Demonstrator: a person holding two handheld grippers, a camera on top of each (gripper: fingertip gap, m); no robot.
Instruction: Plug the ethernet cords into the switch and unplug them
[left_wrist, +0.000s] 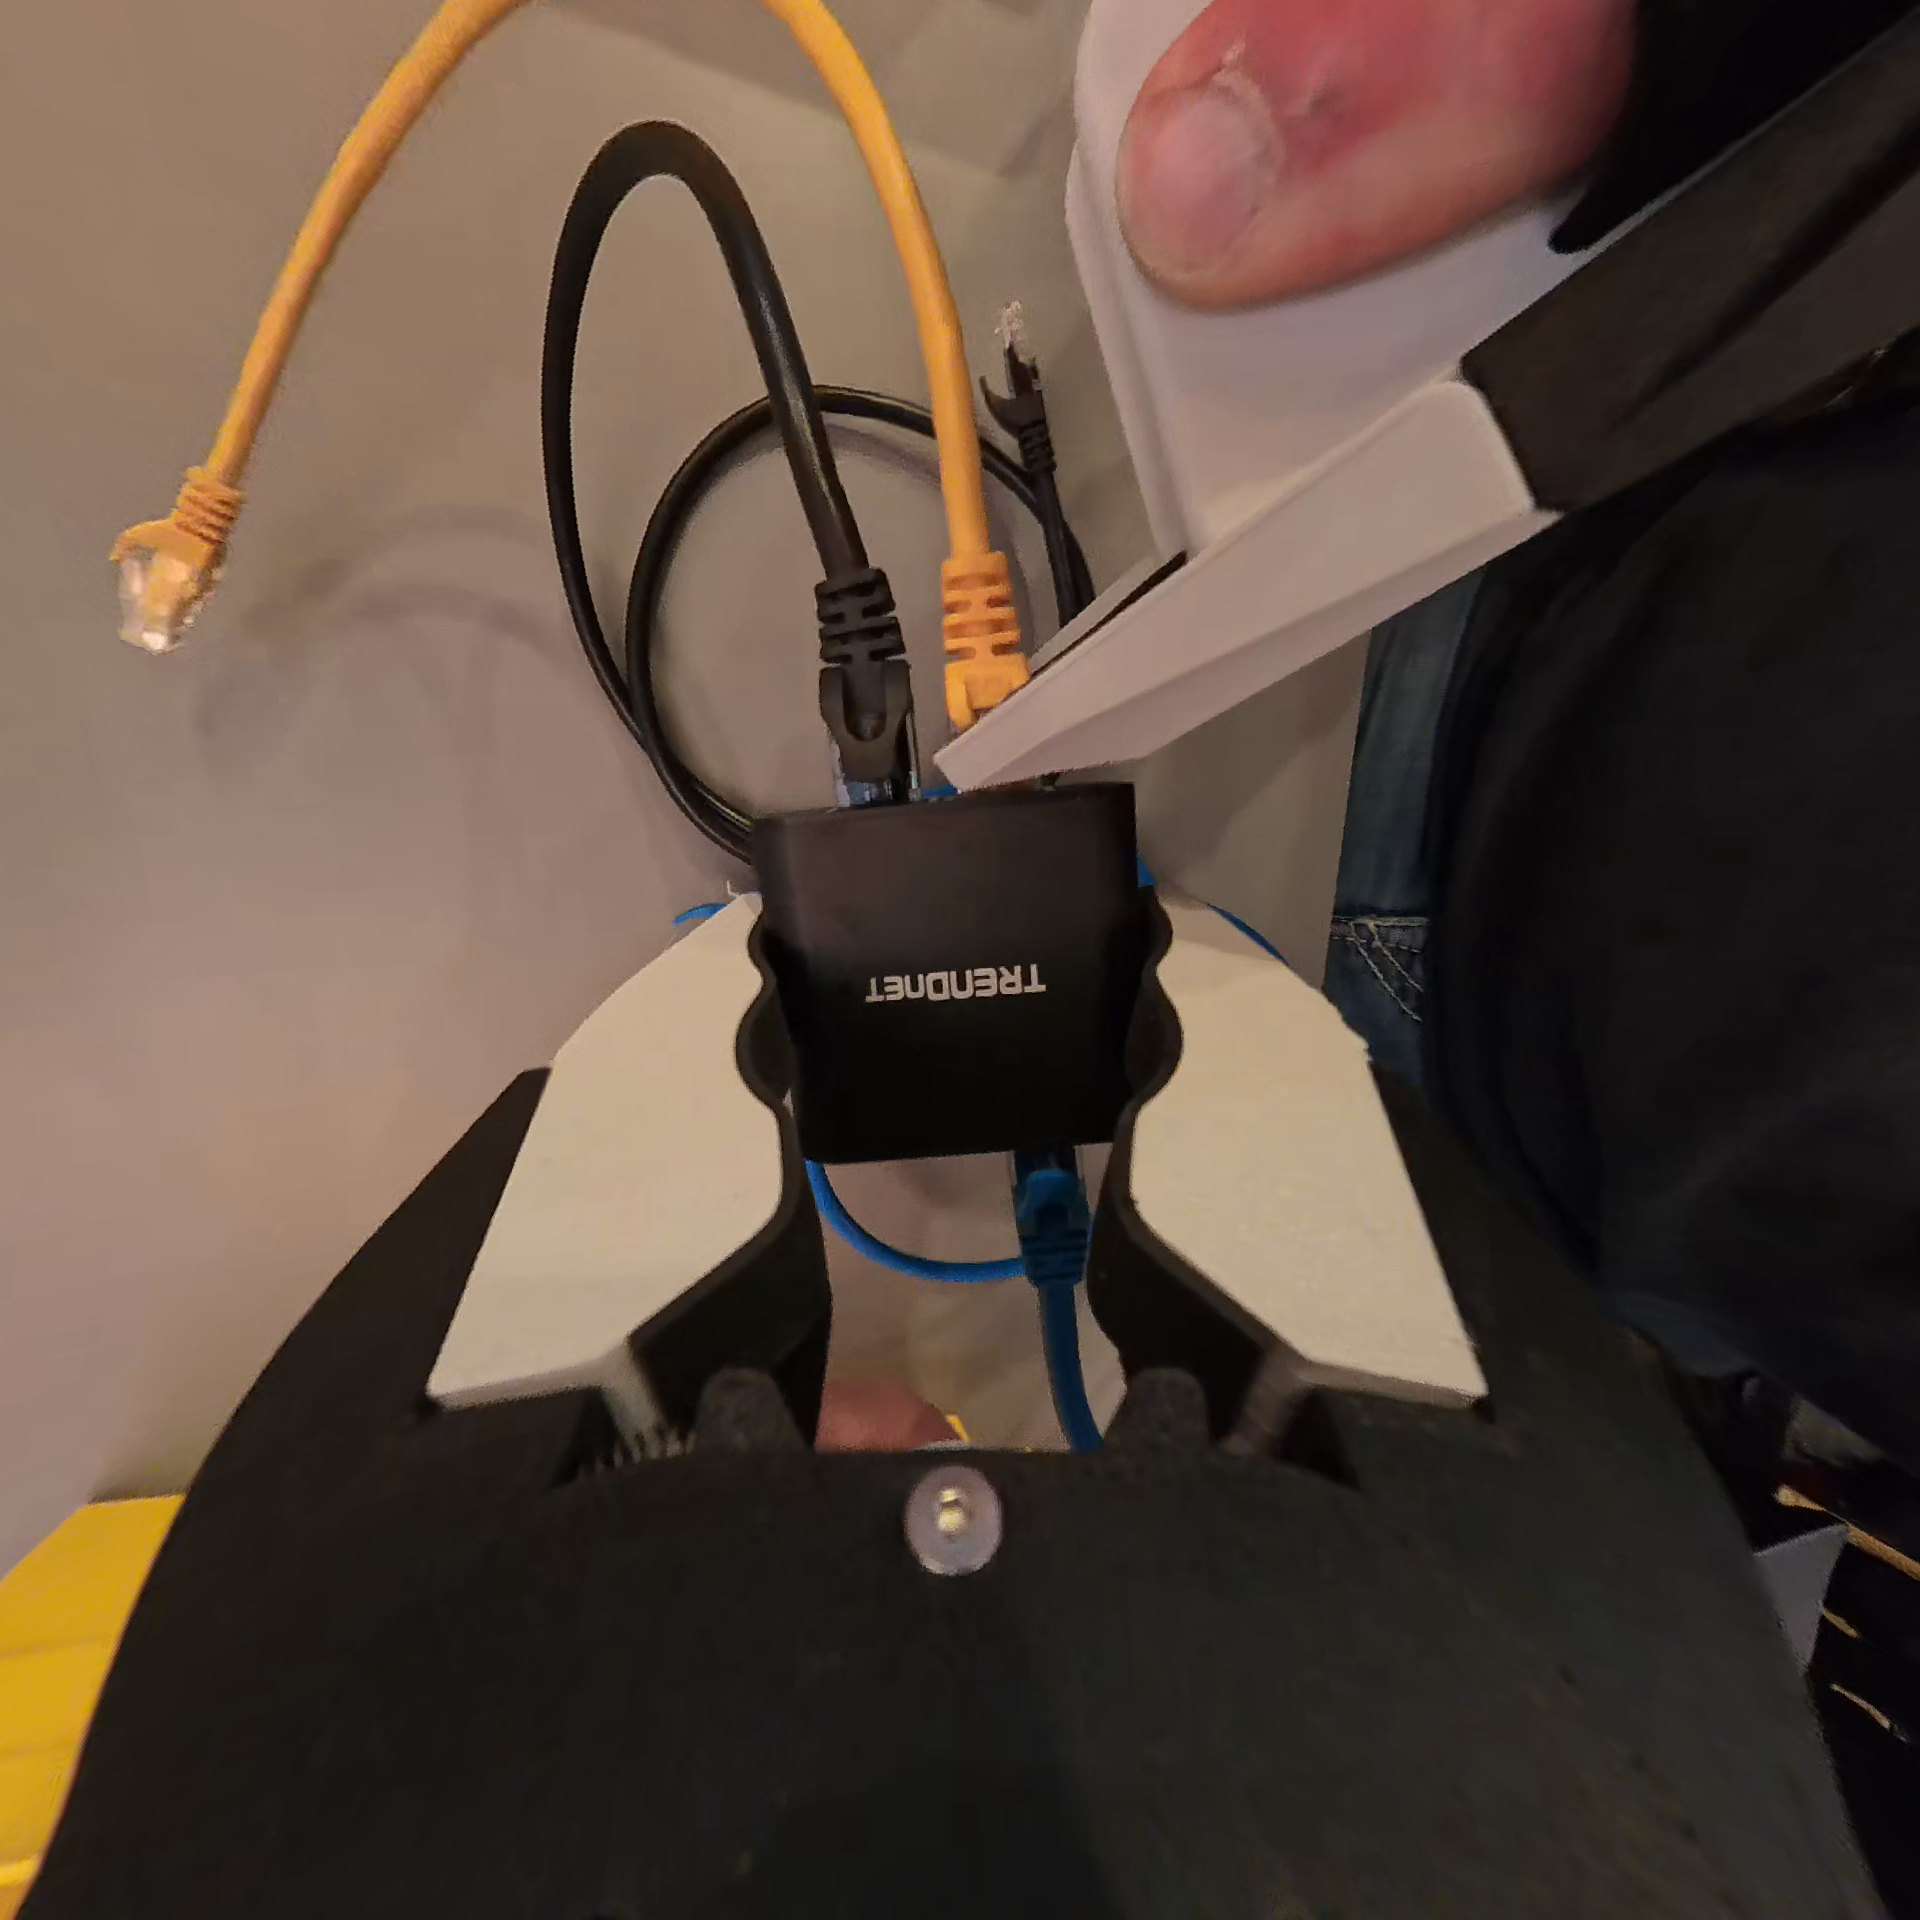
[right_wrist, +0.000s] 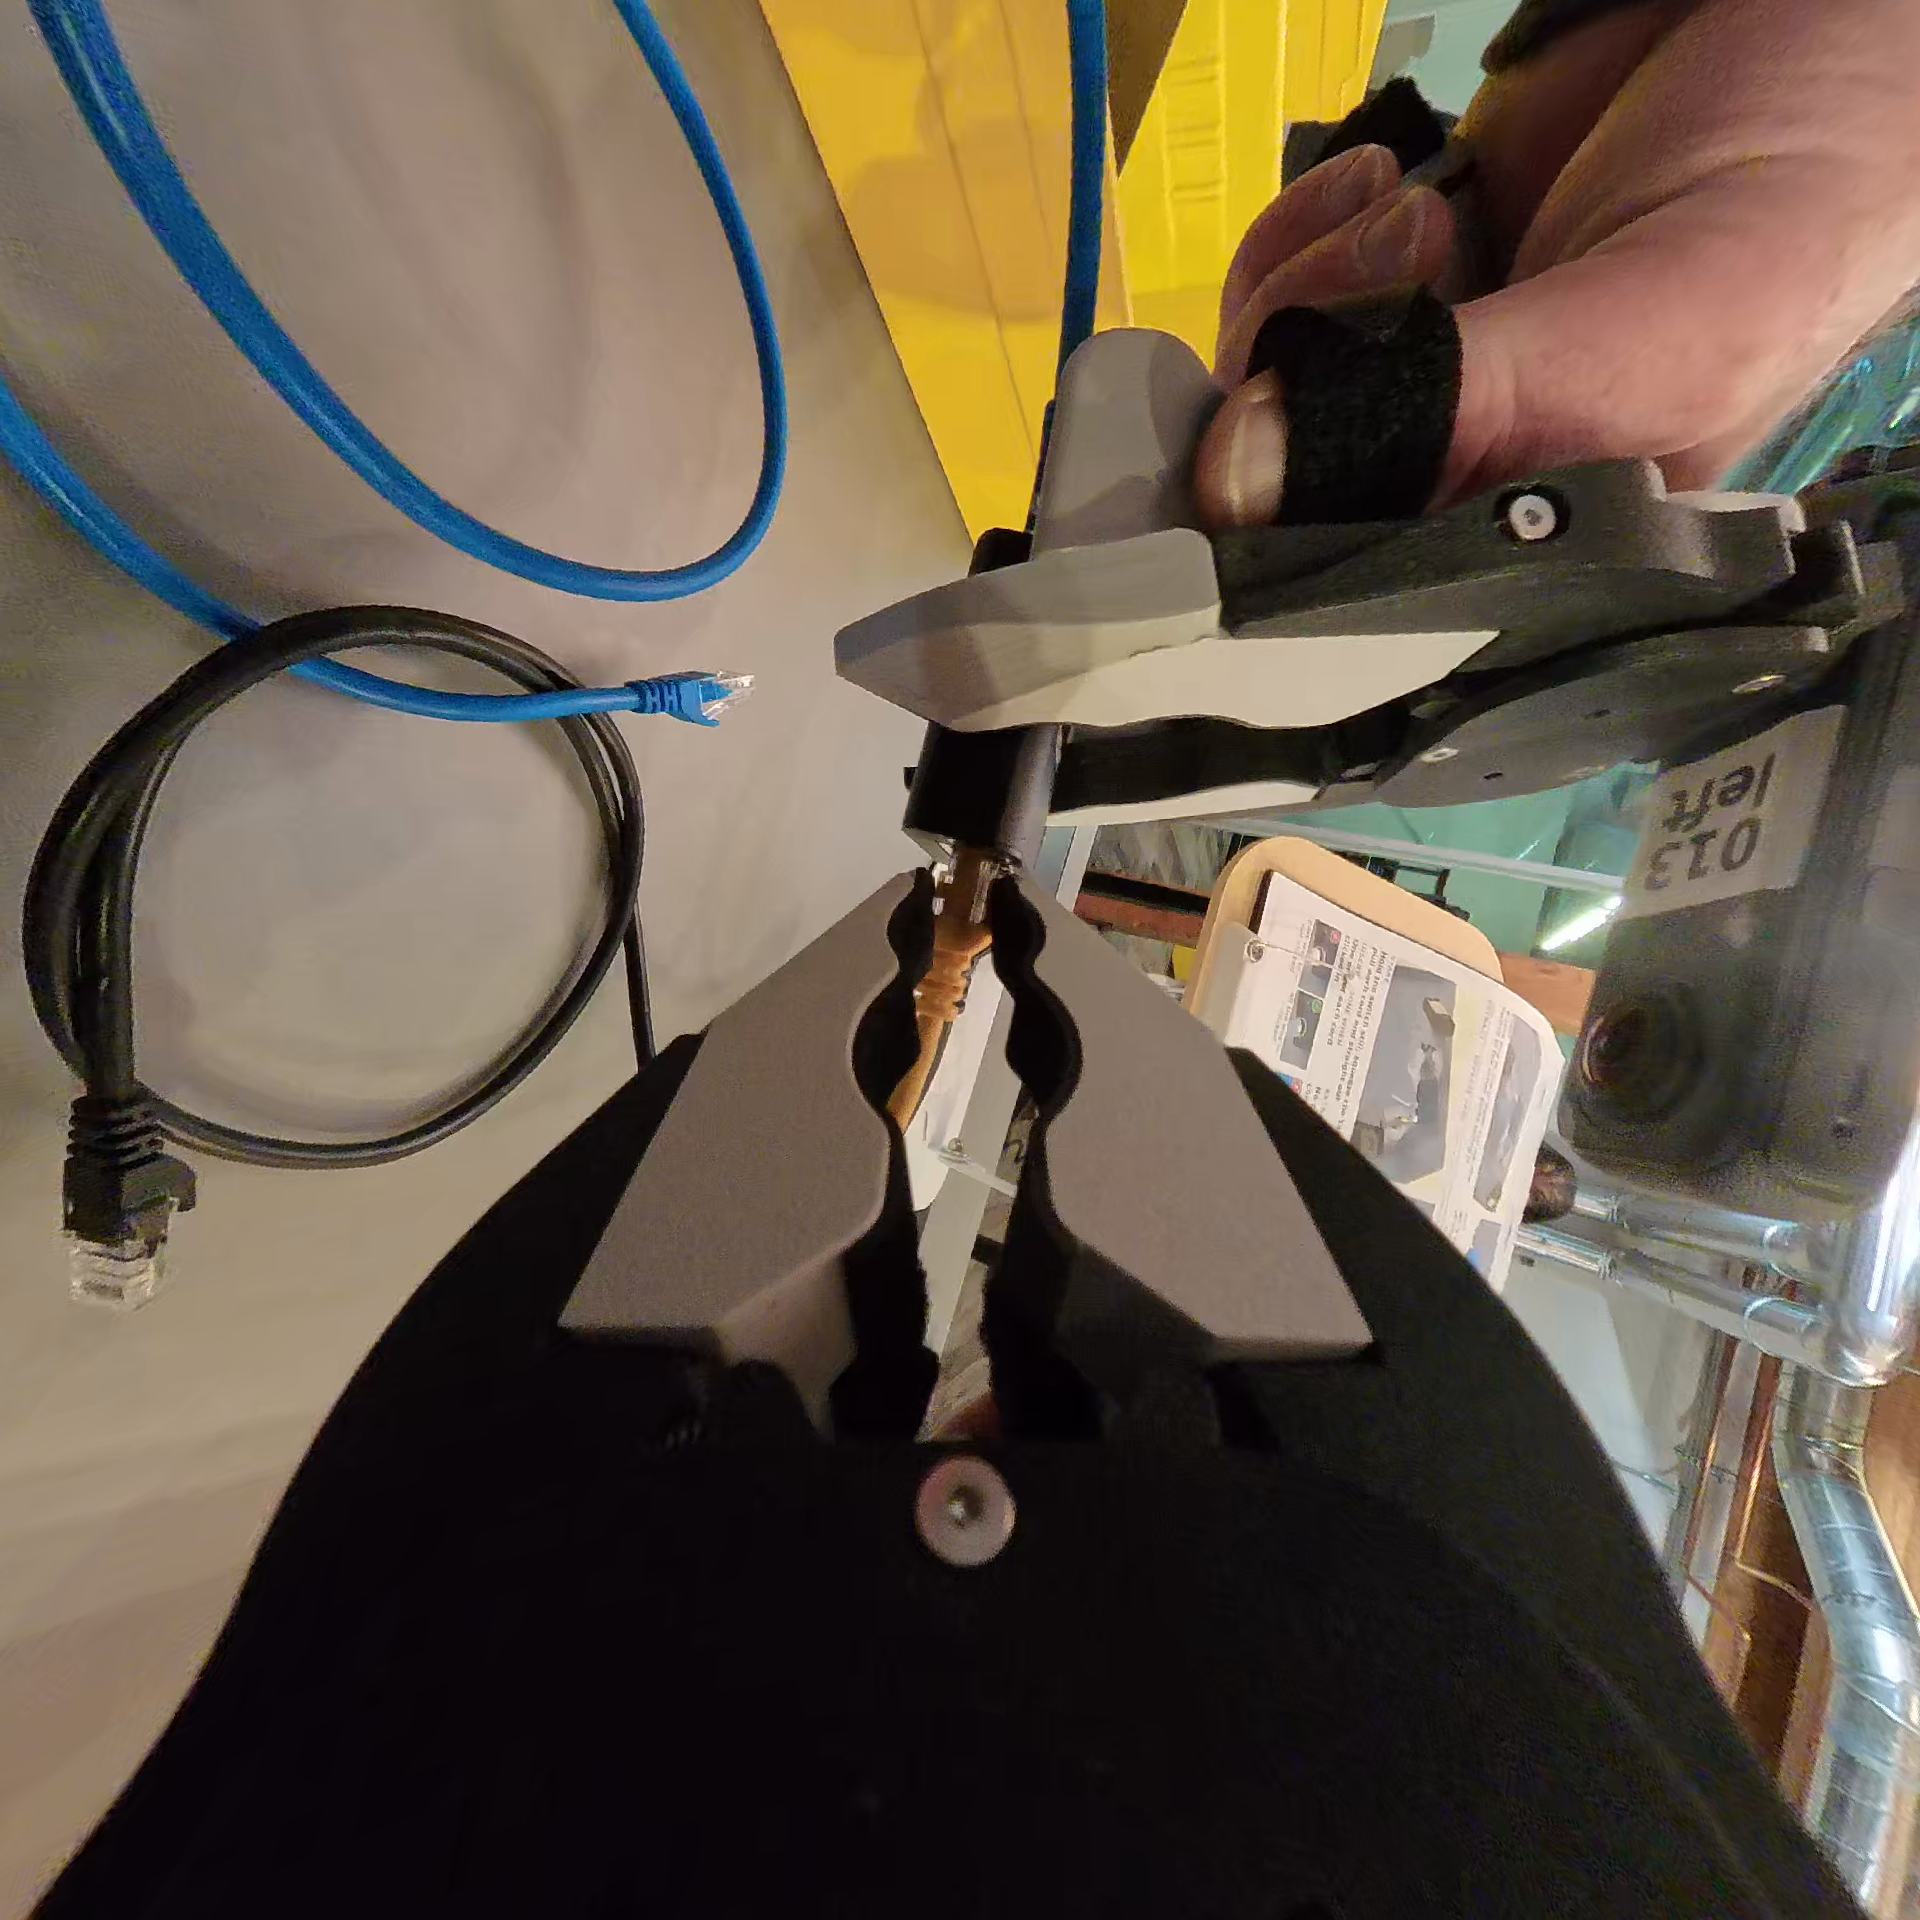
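My left gripper (left_wrist: 961, 935) is shut on the small black switch (left_wrist: 956, 1039) and holds it across its sides above the grey table. A black cord's plug (left_wrist: 862, 665) and an orange cord's plug (left_wrist: 977, 634) sit in its far ports. A blue cord's plug (left_wrist: 1055, 1226) sits in its near side. My right gripper (right_wrist: 961, 904) is shut on the orange plug (right_wrist: 956, 940) right at the switch (right_wrist: 977, 790). It reaches in from the upper right in the left wrist view (left_wrist: 997, 748). The left gripper (right_wrist: 935, 675) shows in the right wrist view.
Loose plugs lie on the grey table (right_wrist: 364, 1455): orange (left_wrist: 166, 582), black (right_wrist: 114, 1205) and blue (right_wrist: 696, 694), with cord loops around them. A yellow bin (right_wrist: 987, 208) stands at the table's far side. Printed sheets (right_wrist: 1382, 1039) and a metal frame (right_wrist: 1818, 1558) are on the right. The grippers are tip to tip, or close to it.
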